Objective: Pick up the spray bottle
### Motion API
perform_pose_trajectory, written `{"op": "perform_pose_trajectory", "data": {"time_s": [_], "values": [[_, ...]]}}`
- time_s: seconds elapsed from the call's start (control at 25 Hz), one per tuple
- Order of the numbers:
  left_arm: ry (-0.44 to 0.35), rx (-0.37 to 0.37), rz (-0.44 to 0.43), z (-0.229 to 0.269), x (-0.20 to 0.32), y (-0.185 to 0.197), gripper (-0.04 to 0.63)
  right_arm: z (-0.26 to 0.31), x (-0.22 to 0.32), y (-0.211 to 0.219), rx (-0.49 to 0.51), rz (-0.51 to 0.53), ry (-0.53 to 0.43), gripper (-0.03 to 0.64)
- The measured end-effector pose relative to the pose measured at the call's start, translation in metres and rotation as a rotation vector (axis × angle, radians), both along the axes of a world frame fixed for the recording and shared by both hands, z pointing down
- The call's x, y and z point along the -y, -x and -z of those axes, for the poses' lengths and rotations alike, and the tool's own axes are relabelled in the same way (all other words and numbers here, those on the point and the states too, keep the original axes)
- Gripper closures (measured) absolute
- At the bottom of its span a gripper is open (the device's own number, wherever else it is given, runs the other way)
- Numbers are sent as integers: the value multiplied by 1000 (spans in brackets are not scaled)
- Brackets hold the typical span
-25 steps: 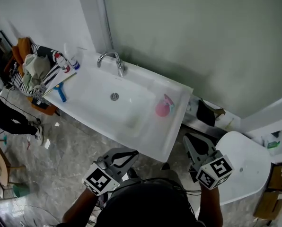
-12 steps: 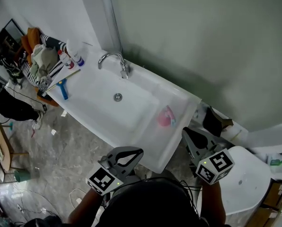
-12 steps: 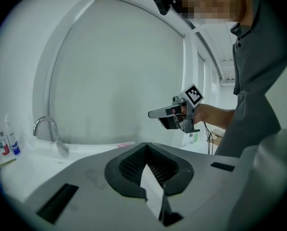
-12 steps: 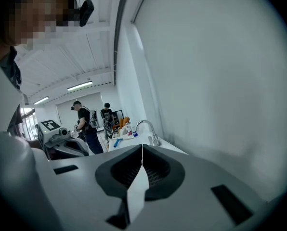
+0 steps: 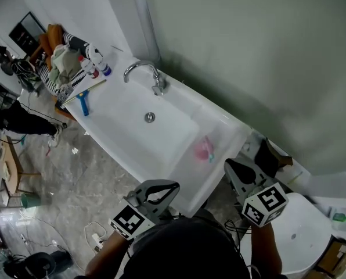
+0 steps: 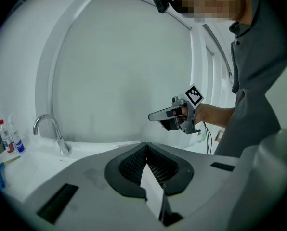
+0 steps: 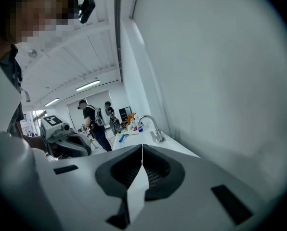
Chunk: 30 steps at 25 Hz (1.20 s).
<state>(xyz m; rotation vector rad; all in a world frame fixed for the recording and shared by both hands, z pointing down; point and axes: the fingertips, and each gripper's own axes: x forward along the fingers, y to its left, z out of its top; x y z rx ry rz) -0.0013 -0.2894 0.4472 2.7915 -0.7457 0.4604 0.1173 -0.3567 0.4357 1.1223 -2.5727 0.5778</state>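
Observation:
A pink spray bottle (image 5: 204, 150) lies on the flat right end of the white sink (image 5: 121, 138), blurred in the head view. My left gripper (image 5: 174, 185) hangs shut and empty just off the sink's front edge, below and left of the bottle. My right gripper (image 5: 227, 164) is also shut and empty, at the sink's right end, close to the bottle on its right. In the left gripper view the jaws (image 6: 146, 146) meet at their tips, and the bottle is hidden behind them. In the right gripper view the jaws (image 7: 142, 147) are pressed together too.
A chrome faucet (image 5: 145, 72) stands at the sink's back. Two small bottles (image 5: 97, 65), a blue brush (image 5: 83, 103) and a heap of clothes (image 5: 60, 54) sit at the sink's far left end. A white round bin (image 5: 303, 231) stands to the right. People (image 7: 93, 121) stand in the background.
Both grippers have come closer to the sink's right front corner and the pink bottle. They stayed shut. The bottle has not moved on the sink.

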Motion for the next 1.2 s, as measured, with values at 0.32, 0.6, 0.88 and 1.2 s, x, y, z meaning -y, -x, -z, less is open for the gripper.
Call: {"op": "perform_pose_trajectory", "data": {"time_s": [0.32,0.6,0.88,1.2], "values": [[67,28,-180,-29,-30,-8,591,-11,1,32,20,-39,5,607],[-10,22,-195,-4,12,18,591,-21,7,48,17,-76,24,606],[53,24,-157,-22,22,33,591,-33,27,24,-7,-136,43,606],[95,17,-123,-32,49,34,591,-57,54,14,-44,-141,77,606]]}}
